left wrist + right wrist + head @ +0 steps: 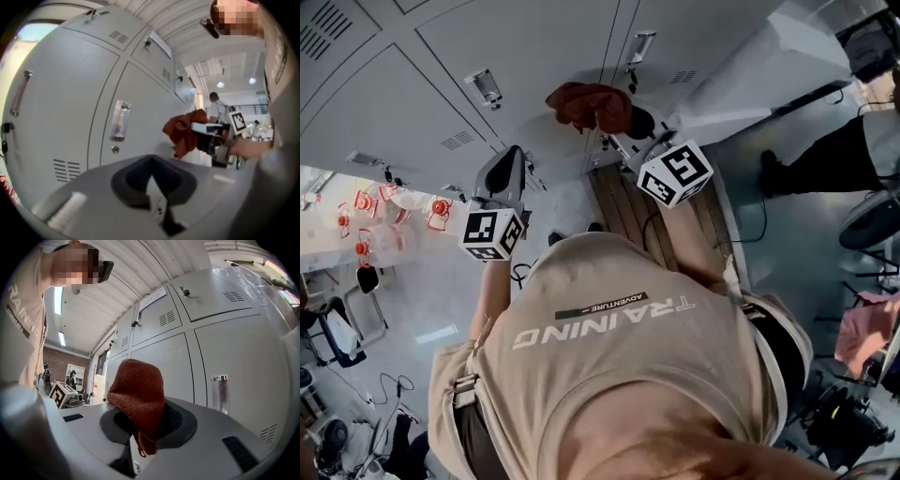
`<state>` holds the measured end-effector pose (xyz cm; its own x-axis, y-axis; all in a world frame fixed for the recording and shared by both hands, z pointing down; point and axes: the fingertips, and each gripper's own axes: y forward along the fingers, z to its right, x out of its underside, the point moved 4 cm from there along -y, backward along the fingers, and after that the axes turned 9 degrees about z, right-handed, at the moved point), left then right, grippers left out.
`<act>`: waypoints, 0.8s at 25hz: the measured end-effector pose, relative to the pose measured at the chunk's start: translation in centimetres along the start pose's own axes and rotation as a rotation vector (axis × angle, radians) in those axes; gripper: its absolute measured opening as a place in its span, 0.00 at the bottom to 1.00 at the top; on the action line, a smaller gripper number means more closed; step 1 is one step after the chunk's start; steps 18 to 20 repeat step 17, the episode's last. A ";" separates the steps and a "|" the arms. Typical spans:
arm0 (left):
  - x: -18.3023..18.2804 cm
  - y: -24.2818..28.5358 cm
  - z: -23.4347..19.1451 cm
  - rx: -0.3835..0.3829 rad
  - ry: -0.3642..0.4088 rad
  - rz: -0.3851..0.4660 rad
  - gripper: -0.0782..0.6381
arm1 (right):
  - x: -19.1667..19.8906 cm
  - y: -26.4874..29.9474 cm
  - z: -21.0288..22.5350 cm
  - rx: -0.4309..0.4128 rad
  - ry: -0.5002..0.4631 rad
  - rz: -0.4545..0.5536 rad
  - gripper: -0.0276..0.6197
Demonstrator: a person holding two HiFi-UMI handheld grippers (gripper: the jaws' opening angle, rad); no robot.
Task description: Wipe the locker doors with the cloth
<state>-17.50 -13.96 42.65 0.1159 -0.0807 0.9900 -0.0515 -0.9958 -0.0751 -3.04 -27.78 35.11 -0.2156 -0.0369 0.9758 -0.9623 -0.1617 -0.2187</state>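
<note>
Grey locker doors [525, 47] fill the top of the head view, each with a small metal handle [485, 87]. A rust-red knitted cloth [586, 103] is bunched against the lockers, and my right gripper [623, 122] is shut on it. In the right gripper view the cloth [138, 394] hangs out of the gripper [145, 427] in front of a door [234, 357]. My left gripper [502, 173] hangs lower left, apart from the cloth. In its own view its jaws [151, 161] are shut on nothing, facing a door [61, 108] with a handle [120, 120]; the cloth [183, 131] shows to the right.
Wooden planks [628, 211] lie on the floor below the lockers. A person in black [834, 155] stands at the right. At the left is a table with red-and-white items [366, 220], a chair [333, 333] and floor cables.
</note>
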 end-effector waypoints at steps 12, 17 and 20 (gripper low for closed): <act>-1.2 1.2 0.2 0.054 0.006 0.014 0.12 | -0.7 0.4 0.0 -0.001 -0.018 0.003 0.17; -0.9 2.7 0.1 0.081 0.004 0.013 0.12 | -0.6 0.8 0.8 0.005 -0.033 0.000 0.17; -0.9 2.7 0.1 0.081 0.004 0.013 0.12 | -0.6 0.8 0.8 0.005 -0.033 0.000 0.17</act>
